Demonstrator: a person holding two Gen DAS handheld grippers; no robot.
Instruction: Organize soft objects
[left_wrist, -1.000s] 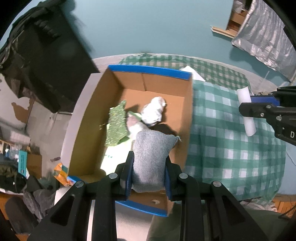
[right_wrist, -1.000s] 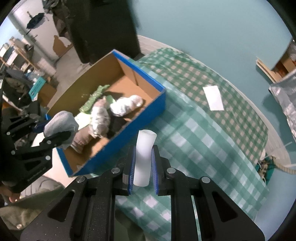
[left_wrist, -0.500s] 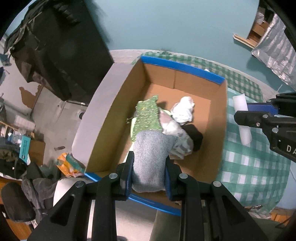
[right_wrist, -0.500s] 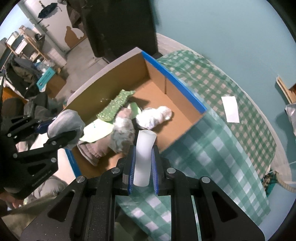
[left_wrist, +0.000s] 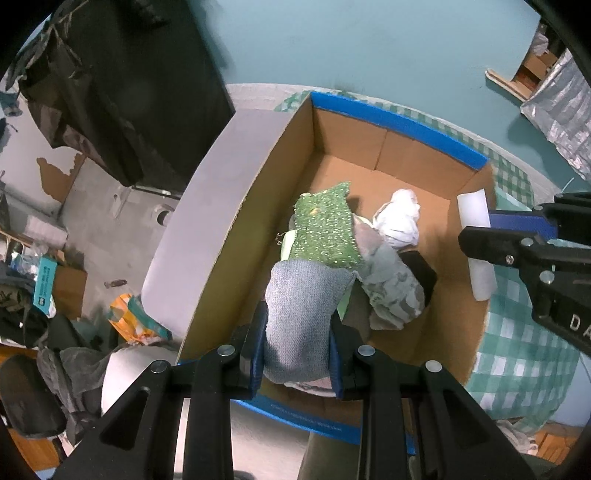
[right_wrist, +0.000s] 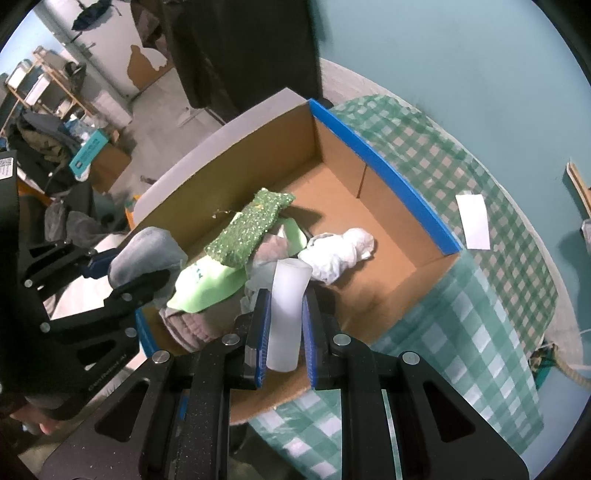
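Both grippers hang over the open cardboard box (right_wrist: 384, 177), which sits on a bench covered with a green checked cloth (right_wrist: 491, 317). The left gripper (left_wrist: 297, 343) has its jaws clenched on a grey knitted bundle (left_wrist: 303, 306), probably a sock, held just above the near end of the box. It bulges out past the pads, so it looks light and squashy and should drop limply once let go. The right gripper (right_wrist: 284, 332) grips a white foam tube (right_wrist: 286, 310) around its lower half, over the pile in the box. The tube looks light and springy but holds its shape. Below lie a green sequinned cloth (left_wrist: 325, 236), a crumpled white cloth (left_wrist: 399, 218) and a pale grey garment (left_wrist: 388, 284).
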